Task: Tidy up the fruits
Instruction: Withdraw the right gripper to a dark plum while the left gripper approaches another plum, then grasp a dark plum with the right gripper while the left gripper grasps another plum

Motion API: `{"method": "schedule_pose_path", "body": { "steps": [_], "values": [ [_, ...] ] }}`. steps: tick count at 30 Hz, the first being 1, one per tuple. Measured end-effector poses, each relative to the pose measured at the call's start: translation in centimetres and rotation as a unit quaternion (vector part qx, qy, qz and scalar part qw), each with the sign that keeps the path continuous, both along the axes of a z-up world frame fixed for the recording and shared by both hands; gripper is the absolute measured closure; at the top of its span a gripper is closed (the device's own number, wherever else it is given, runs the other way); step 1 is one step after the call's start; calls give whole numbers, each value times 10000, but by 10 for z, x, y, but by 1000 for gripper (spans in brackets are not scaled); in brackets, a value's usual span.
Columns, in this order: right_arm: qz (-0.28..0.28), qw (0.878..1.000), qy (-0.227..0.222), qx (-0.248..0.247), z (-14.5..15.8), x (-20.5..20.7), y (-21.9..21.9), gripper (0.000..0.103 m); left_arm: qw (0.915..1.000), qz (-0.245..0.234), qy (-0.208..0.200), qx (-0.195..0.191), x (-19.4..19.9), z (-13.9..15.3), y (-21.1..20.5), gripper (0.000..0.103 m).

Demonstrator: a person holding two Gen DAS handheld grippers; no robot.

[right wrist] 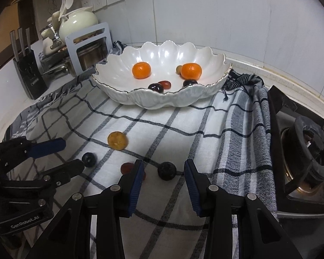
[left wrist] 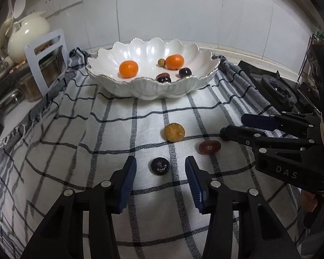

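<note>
A white scalloped bowl (left wrist: pixel 123 87) (right wrist: pixel 123 97) at the back of the checked cloth holds two oranges (left wrist: pixel 128 69) (right wrist: pixel 191 71), dark plums and a small greenish fruit. On the cloth lie a brownish-orange fruit (left wrist: pixel 174 132) (right wrist: pixel 117 140), a reddish plum (left wrist: pixel 209 147) (right wrist: pixel 127 168) and two dark round fruits. My left gripper (left wrist: pixel 161 169) (right wrist: pixel 72 154) is open, its jaws either side of one dark fruit (left wrist: pixel 160 166) (right wrist: pixel 89 159). My right gripper (right wrist: pixel 164 171) (left wrist: pixel 235 126) is open around the other dark fruit (right wrist: pixel 167 170).
The checked cloth (left wrist: pixel 75 129) (right wrist: pixel 205 142) covers the counter. At left stand a metal rack with pots (left wrist: pixel 45 64) (right wrist: pixel 88 49), a cream teapot (left wrist: pixel 28 36) and a knife block (right wrist: pixel 29 73). A gas hob (right wrist: pixel 306 149) (left wrist: pixel 276 90) lies at right.
</note>
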State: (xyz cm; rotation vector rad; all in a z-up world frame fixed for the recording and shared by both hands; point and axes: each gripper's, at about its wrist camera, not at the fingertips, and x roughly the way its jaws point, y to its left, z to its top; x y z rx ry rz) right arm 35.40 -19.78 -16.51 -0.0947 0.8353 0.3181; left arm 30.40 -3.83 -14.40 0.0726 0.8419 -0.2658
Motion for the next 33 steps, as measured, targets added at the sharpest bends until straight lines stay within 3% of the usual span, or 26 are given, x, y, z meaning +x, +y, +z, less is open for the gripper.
{"method": "schedule_pose_path", "body": {
  "steps": [14, 22, 33],
  "values": [
    [33, 9994, 356, 49, -19, 16, 1, 71, 9994, 43, 319, -106, 15, -18, -1, 75],
    [12, 9992, 389, 11, -24, 17, 1, 80, 9993, 72, 355, -94, 20, -22, -1, 79],
    [-20, 9995, 293, 61, -18, 9, 0, 81, 9993, 178, 249, -230, 14, -14, 3, 80]
  ]
}}
